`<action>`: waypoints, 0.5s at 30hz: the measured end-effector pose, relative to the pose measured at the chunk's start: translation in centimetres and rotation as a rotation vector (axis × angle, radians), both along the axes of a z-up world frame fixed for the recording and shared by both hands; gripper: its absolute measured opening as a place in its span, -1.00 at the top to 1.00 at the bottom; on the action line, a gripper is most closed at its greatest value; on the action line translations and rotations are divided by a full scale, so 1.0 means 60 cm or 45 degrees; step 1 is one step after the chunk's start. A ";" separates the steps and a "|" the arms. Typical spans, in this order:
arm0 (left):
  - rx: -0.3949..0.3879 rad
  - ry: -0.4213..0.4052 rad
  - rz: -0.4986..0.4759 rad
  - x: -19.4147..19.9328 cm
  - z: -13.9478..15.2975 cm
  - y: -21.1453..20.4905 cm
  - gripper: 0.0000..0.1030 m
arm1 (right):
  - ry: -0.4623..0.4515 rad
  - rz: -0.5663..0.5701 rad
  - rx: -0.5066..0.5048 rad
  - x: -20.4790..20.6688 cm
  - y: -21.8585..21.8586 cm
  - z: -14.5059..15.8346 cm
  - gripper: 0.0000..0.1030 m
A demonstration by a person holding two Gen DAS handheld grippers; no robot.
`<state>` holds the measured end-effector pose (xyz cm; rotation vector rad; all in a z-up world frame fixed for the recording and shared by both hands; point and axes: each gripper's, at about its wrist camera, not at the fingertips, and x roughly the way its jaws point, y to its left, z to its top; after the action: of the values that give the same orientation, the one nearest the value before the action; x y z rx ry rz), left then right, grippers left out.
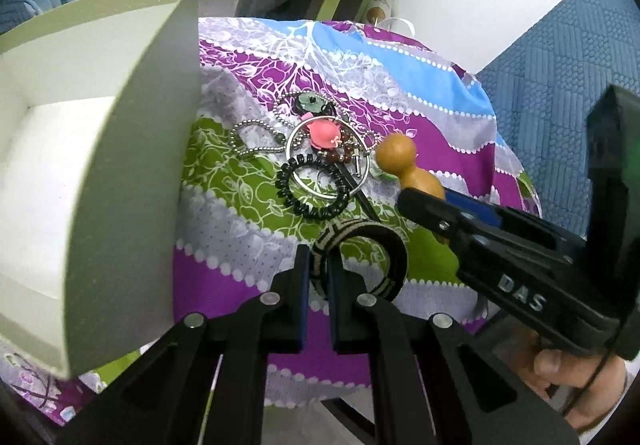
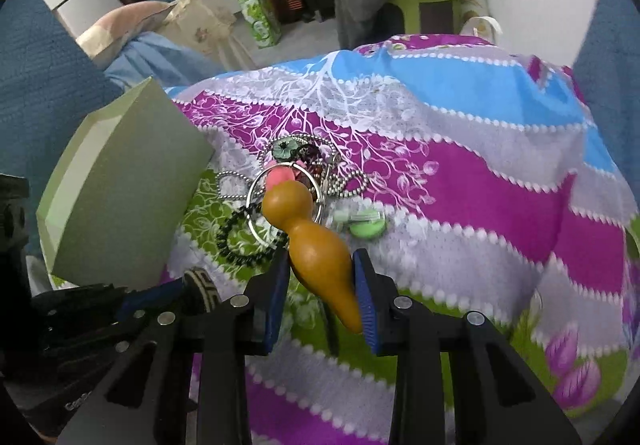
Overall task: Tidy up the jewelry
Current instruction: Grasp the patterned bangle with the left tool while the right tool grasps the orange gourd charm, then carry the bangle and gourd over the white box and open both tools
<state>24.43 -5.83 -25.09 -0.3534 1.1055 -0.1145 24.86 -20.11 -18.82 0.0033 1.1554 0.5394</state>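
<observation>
Jewelry heap [image 1: 316, 149] is laid beside green box [image 1: 132, 181]; black-and-cream bangle [image 1: 360, 257] is clamped in left gripper [image 1: 319, 269] jaws, wooden gourd [image 2: 316, 245] in right gripper [image 2: 320, 285] jaws.

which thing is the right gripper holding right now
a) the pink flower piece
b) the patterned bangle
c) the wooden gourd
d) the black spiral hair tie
c: in the right wrist view the wooden gourd sits clamped between the blue pads of the right gripper, while the patterned bangle is the thing pinched by the left gripper.
</observation>
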 end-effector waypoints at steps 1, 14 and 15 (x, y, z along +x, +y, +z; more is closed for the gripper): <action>0.001 -0.001 -0.001 -0.003 0.002 0.001 0.85 | -0.006 -0.017 -0.009 -0.009 -0.001 0.006 0.42; -0.023 -0.070 -0.071 -0.037 0.081 0.028 0.85 | -0.023 -0.238 0.003 -0.081 -0.022 0.086 0.42; -0.019 -0.086 -0.072 -0.040 0.092 0.032 0.85 | -0.036 -0.242 0.007 -0.080 -0.021 0.096 0.42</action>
<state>22.05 -3.93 -19.57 -0.3291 1.0483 -0.1839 20.09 -21.35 -13.05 0.1090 1.1125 0.3733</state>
